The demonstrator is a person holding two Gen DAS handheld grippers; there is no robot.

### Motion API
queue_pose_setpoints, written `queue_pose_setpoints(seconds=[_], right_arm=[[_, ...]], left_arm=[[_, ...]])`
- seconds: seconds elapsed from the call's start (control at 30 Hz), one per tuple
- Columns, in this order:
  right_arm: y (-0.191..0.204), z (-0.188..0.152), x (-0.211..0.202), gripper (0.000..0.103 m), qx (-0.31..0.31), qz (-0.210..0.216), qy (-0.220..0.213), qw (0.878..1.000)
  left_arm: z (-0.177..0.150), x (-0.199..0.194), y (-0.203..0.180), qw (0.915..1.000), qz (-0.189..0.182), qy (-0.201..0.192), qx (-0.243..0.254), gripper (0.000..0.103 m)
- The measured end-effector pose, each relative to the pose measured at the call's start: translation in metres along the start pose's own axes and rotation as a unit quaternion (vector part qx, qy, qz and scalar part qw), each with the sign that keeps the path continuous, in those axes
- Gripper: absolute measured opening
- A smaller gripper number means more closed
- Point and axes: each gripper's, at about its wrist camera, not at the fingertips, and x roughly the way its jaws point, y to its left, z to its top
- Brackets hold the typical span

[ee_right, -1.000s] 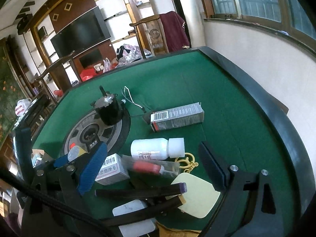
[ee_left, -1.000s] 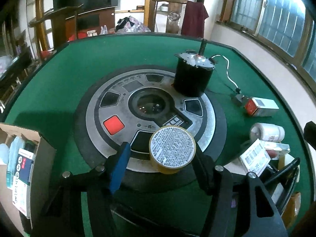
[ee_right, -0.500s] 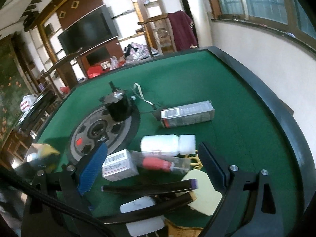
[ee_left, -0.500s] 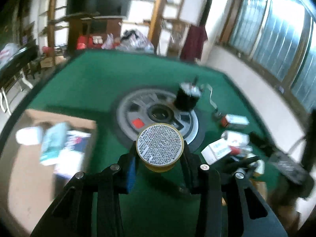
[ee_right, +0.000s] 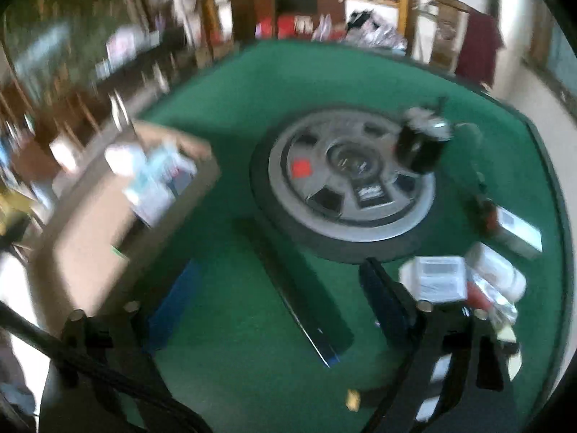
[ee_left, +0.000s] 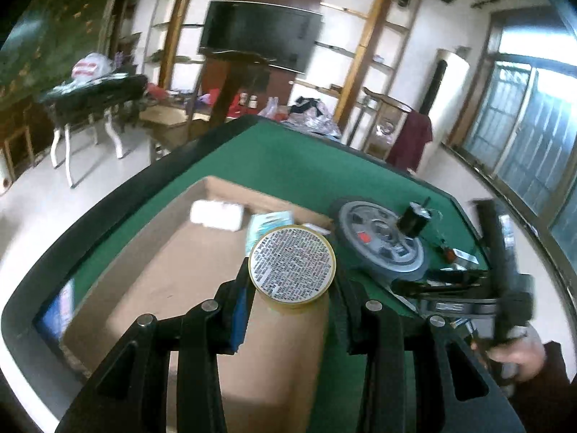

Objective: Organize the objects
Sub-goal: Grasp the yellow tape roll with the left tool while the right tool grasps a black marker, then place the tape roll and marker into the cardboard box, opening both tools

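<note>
A green felt bench (ee_left: pixel 288 158) carries an open cardboard box (ee_left: pixel 173 281) near its left edge and a round grey control panel (ee_right: pixel 346 184) at its centre, with a black motor (ee_right: pixel 420 148) standing on the panel's far right rim. The left claw (ee_left: pixel 292 285) is clamped on a round yellow tin (ee_left: pixel 292 267), held above the box. The right claw (ee_right: pixel 277 299) is closing with nothing between its pads, above bare felt near the front edge. Small white boxes (ee_right: pixel 438 278) lie by the right edge.
</note>
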Motion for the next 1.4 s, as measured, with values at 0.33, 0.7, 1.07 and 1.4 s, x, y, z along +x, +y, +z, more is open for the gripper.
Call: queue_pose_setpoints(seconds=[0.33, 0.7, 1.07, 1.4], right_arm=[[0.0, -0.011, 0.02, 0.012, 0.025, -0.046, 0.019, 0.998], [-0.011, -0.035, -0.029, 0.012, 0.128, 0.066, -0.06, 0.988], [0.048, -0.007, -0.053, 0.012, 0.118, 0.239, -0.06, 0.962], [0.123, 0.044, 0.04, 0.013, 0.158, 0.268, 0.018, 0.95]], left_arm=[[-0.023, -0.005, 0.065, 0.9984, 0.001, 0.006, -0.056, 0.034], [-0.031, -0.005, 0.084, 0.9977, -0.011, 0.014, -0.066, 0.034], [0.007, 0.018, 0.071, 0.9992, 0.019, 0.032, -0.011, 0.034], [0.034, 0.094, 0.089, 0.9931, 0.063, 0.099, 0.004, 0.034]])
